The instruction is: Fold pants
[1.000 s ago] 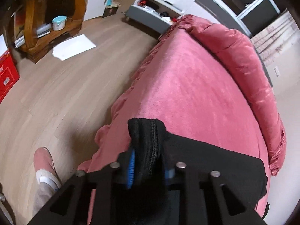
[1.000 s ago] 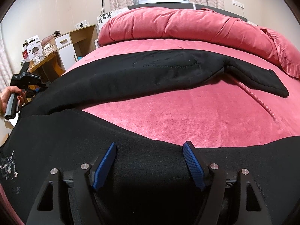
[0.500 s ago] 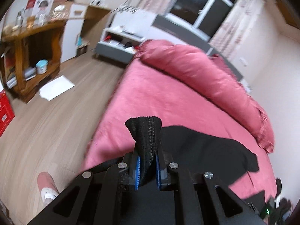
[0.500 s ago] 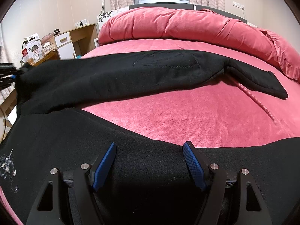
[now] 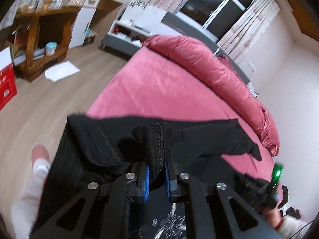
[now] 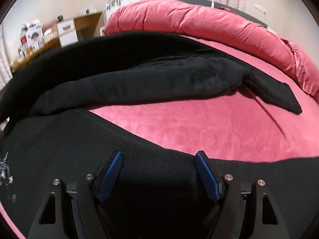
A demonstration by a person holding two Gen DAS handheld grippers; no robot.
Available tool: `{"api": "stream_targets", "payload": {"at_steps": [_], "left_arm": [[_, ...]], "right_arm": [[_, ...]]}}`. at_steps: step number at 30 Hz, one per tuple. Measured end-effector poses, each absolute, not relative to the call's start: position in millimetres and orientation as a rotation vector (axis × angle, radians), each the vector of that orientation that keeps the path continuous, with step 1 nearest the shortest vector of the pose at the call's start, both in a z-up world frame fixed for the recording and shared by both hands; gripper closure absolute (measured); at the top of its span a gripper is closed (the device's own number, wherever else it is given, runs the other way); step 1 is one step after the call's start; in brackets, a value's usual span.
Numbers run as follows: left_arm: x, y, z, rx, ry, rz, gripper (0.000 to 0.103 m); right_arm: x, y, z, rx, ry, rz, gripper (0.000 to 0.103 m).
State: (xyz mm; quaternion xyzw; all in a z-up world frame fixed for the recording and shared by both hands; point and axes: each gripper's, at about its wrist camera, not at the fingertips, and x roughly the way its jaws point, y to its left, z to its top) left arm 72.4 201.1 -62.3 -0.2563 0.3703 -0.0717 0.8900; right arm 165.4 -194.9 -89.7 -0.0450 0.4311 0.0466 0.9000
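Note:
Black pants (image 6: 159, 75) lie spread across the pink bed sheet (image 6: 199, 123). My left gripper (image 5: 156, 167) is shut on a bunched, seamed edge of the pants (image 5: 155, 139) and holds it lifted above the rest of the cloth (image 5: 95, 145). In the right wrist view that lifted leg arches over the far leg as a raised fold. My right gripper (image 6: 159, 155) stands open low over the near leg, black cloth under its blue pads (image 6: 111, 171), nothing pinched. It also shows in the left wrist view as a green light (image 5: 278, 173).
A rolled pink duvet (image 6: 199, 20) lines the bed's far side. On the wooden floor left of the bed are a wooden shelf (image 5: 39, 31), a red box (image 5: 6, 83) and white paper (image 5: 61, 71). A person's foot in a pink slipper (image 5: 40, 155) stands by the bed.
My left gripper swung in from the bed's edge over the mattress, carrying the pants edge up and across. The far leg now bulges higher in the right wrist view. The right gripper stayed put.

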Motion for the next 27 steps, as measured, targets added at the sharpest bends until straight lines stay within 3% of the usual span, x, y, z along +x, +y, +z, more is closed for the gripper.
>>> {"api": "stream_targets", "payload": {"at_steps": [8,16,17,18,20,27], "left_arm": [[69,192,-78,-0.502,0.808,-0.176,0.092],[64,189,-74,-0.488,0.815,-0.184,0.092],[63,189,-73,-0.485,0.818,-0.185,0.092],[64,189,-73,-0.484,0.821,-0.187,0.092],[66,192,-67,-0.468,0.830,-0.190,0.092],[85,225,-24,-0.432,0.745,-0.149,0.091]], "right_arm": [[231,-204,-23,0.287,0.869,0.195,0.027],[312,-186,-35,0.524,0.956,0.119,0.030],[318,-188,-41,0.538,0.973,0.095,0.041],[322,-189,-44,0.546,0.984,0.090,0.064],[324,-193,-52,0.564,1.015,0.127,0.095],[275,-200,-7,0.481,0.890,0.259,0.095]]}}
